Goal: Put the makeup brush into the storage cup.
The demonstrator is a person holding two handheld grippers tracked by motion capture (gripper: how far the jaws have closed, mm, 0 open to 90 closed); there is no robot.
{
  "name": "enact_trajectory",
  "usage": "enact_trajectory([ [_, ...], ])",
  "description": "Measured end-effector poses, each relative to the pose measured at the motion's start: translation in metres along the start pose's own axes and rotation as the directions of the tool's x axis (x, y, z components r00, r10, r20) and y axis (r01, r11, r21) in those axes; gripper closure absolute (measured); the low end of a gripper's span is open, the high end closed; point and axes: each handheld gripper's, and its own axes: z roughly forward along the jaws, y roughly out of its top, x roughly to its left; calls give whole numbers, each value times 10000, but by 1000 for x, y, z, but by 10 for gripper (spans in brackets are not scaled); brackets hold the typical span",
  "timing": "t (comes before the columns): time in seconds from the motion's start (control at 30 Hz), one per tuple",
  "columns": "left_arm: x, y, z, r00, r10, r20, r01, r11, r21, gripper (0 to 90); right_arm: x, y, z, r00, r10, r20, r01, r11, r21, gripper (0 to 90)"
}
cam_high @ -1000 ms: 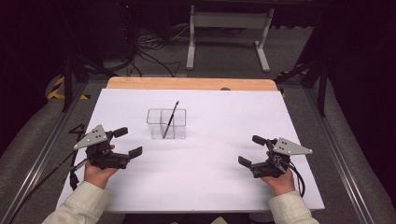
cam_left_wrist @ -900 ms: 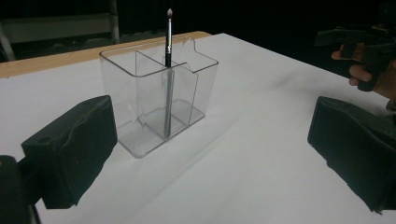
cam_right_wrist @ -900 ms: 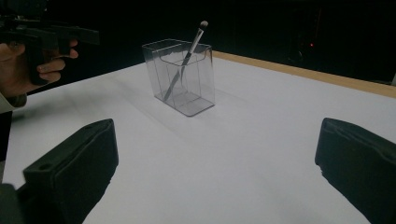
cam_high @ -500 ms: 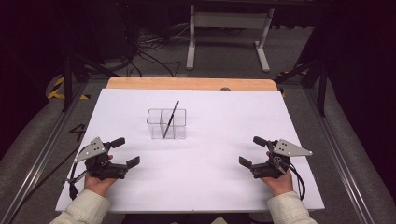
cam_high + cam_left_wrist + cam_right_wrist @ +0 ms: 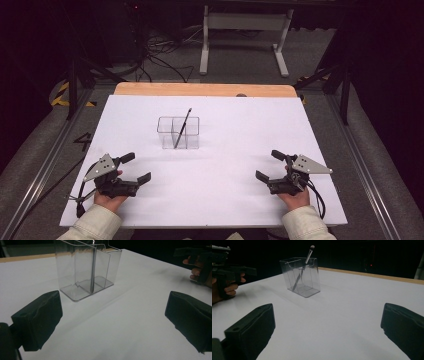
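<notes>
A: Report finger state, both units.

B: Left gripper [image 5: 136, 168]: jaws spread wide, nothing between them. In the left gripper view its two black pads [image 5: 37, 321] stand far apart over bare white surface. Right gripper [image 5: 270, 165]: jaws likewise spread, nothing gripped; the right gripper view shows its pads [image 5: 252, 328] at the frame edges with bare surface between.

A: Position of each unit?

B: Both sit near the front edge of the table [image 5: 225, 200], left unit at the front left, right unit at the front right, well apart from each other. Each is held by one hand [image 5: 111, 200], and a cream sleeve [image 5: 92, 225] enters from the bottom of the high view. Each unit carries a grey three-cornered plate on top.

A: Location of the work item?

B: A clear plastic organizer [image 5: 178, 132] stands upright at the middle of the table, slightly left of centre, well apart from both grippers. An internal divider splits it into compartments. A slender dark brush [image 5: 182, 128] stands in it, tilted, its tip rising above the rim [image 5: 312, 247].

A: Table condition?

B: White covering over the top; a strip of bare wood [image 5: 205, 89] is exposed along the far edge.
</notes>
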Motion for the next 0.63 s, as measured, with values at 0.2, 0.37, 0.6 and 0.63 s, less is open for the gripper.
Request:
enact_trajectory([
  [0.2,3,0,0,9999,-64,-112,64,10000,26,16,3,-1,2,9999,-115,-79,115,9999,27,1],
  [0.37,3,-1,1,9999,-91,-119,91,10000,-31,17,4,-2,4,9999,-88,-94,89,9999,121,1],
  [0.6,3,0,1,9995,101,-304,-101,9999,6,11,3,-2,3,9999,-65,-93,66,9999,104,1],
  [0.63,2,1,1,9993,147,-331,-147,9999,-4,11,3,-2,3,9999,-65,-93,66,9999,104,1],
])
